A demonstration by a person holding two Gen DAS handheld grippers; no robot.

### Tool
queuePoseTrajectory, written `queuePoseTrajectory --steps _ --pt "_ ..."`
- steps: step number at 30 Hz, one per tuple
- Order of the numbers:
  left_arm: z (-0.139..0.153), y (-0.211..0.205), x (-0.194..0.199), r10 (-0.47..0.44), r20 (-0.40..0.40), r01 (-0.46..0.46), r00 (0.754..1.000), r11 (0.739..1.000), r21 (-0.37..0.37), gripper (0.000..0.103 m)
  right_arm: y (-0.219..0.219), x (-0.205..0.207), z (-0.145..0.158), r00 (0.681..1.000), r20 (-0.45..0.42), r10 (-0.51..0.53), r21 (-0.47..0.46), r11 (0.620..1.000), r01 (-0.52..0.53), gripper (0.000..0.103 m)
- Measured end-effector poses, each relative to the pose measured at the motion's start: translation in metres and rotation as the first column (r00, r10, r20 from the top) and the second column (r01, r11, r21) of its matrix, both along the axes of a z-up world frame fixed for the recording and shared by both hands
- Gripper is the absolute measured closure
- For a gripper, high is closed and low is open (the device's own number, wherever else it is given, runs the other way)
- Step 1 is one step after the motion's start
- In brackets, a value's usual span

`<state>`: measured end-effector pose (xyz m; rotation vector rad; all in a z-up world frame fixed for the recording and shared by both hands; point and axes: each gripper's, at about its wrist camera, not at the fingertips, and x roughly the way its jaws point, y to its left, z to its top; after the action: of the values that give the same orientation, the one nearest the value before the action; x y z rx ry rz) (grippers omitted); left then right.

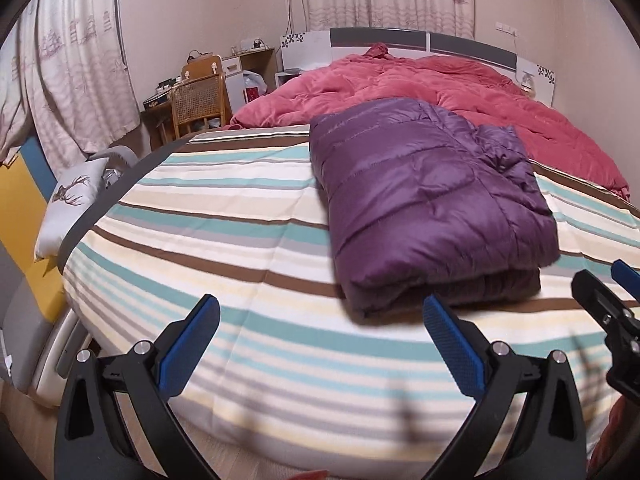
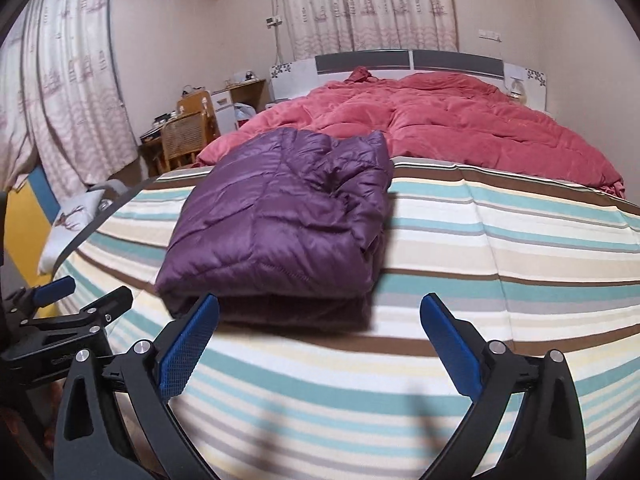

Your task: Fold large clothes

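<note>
Purple quilted jacket [image 1: 432, 208], no readable label

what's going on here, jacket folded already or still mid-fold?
It looks folded. The purple puffer jacket lies in a compact stack on the striped bedsheet, in front of the red comforter. The left gripper and right gripper, each held by a person, are wide open and empty, near the jacket's front edge but not touching it.
</note>
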<state>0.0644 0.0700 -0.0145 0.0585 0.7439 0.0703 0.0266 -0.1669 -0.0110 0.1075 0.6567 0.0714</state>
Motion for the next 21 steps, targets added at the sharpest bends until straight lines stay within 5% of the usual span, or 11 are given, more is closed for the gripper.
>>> queuePoseTrajectory --steps 21 --pt "0.005 0.001 -0.020 0.008 0.050 -0.007 0.999 1.000 -0.016 0.002 0.001 -0.003 0.005 1.000 0.012 0.002 0.011 1.000 -0.002 0.003"
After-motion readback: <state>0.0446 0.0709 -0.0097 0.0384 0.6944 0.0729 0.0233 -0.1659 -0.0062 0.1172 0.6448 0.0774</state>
